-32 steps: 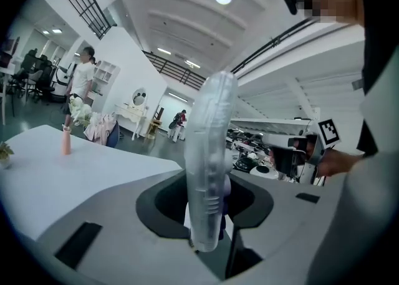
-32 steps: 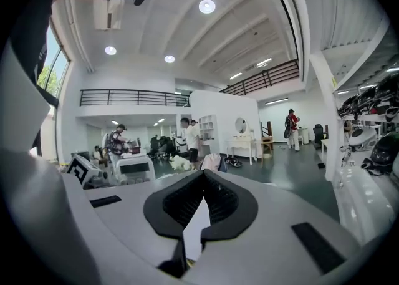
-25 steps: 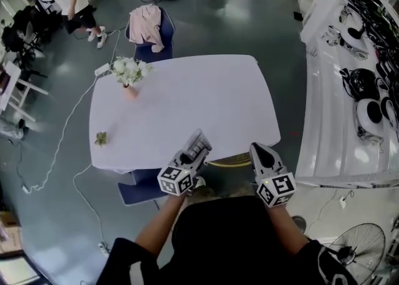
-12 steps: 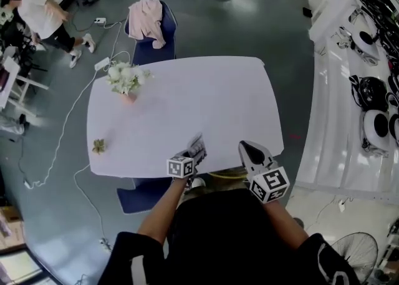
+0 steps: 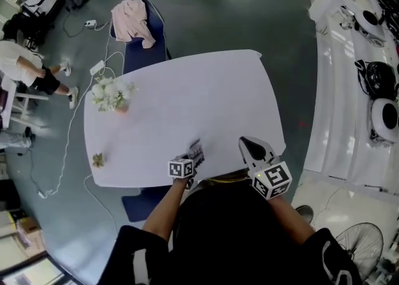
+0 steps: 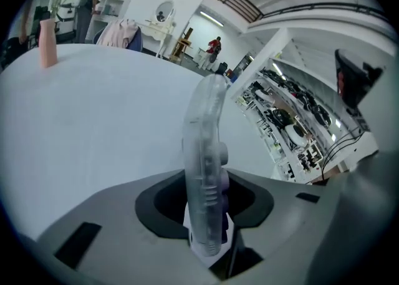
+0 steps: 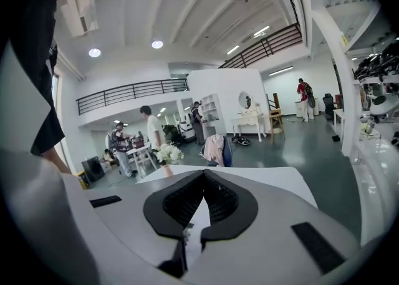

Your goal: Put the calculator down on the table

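Readable text, brands, numbers, signs: none found.
- calculator (image 5: 196, 152): key markings too small and blurred to read.
- left tongs (image 5: 190, 159), right tongs (image 5: 244, 143): the cubes carry black-and-white square code patterns only, with no legible letters or digits.

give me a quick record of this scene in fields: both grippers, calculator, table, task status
left gripper: jaws shut on the calculator
calculator: held edge-up between the jaws, over the table's near side; contact with the table not clear
right gripper: jaws together, nothing between them, at the table's near edge
table: white; vase of flowers toward its left side in the head view
task status: calculator not yet released
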`<state>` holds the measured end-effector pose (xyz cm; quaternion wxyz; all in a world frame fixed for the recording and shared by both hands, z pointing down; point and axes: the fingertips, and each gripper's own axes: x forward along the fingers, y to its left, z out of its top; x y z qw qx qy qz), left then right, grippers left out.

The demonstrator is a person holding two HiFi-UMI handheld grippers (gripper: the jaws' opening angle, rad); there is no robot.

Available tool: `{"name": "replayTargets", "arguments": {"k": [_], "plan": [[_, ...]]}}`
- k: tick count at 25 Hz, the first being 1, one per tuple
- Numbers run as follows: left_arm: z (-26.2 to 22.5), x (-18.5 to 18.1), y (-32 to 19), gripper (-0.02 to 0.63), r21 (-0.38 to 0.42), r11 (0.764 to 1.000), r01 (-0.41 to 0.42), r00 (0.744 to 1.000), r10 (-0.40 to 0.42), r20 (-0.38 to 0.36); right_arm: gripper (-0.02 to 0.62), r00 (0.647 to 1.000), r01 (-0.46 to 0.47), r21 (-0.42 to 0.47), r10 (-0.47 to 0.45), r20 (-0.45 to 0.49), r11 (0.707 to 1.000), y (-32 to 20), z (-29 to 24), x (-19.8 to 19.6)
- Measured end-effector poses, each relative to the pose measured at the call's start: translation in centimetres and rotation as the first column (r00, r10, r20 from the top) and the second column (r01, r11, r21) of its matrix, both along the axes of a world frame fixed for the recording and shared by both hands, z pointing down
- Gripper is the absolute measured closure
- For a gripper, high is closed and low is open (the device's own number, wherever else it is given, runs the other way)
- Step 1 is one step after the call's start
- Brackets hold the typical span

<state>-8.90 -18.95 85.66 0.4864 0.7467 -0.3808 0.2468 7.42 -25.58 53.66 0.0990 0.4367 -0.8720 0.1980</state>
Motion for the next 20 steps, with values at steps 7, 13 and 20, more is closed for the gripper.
{"name": "replayTargets", "arguments": {"k": [7, 13, 20], "plan": [[1.0, -1.1, -0.6, 0.441, -0.023, 0.999, 0.042, 0.995, -0.04, 0.096, 0.597, 1.0, -0.027, -0.034, 0.027, -0.009, 0.999, -2.2, 1.0, 2.5], [1.2, -2.2, -0.9, 0.394, -0.006, 0.999, 0.045, 0.984, -0.044, 0.172, 0.597, 1.0, 0.015, -0.025, -0.015, 0.006, 1.0, -2.2, 0.5, 1.1], [0.9, -5.0, -0.8, 0.328, 0.035, 0.997, 0.071, 0.967, -0.077, 0.242, 0.597, 1.0, 0.022, -0.027, -0.022, 0.002, 0.999, 0.2, 0.4, -0.4]]}}
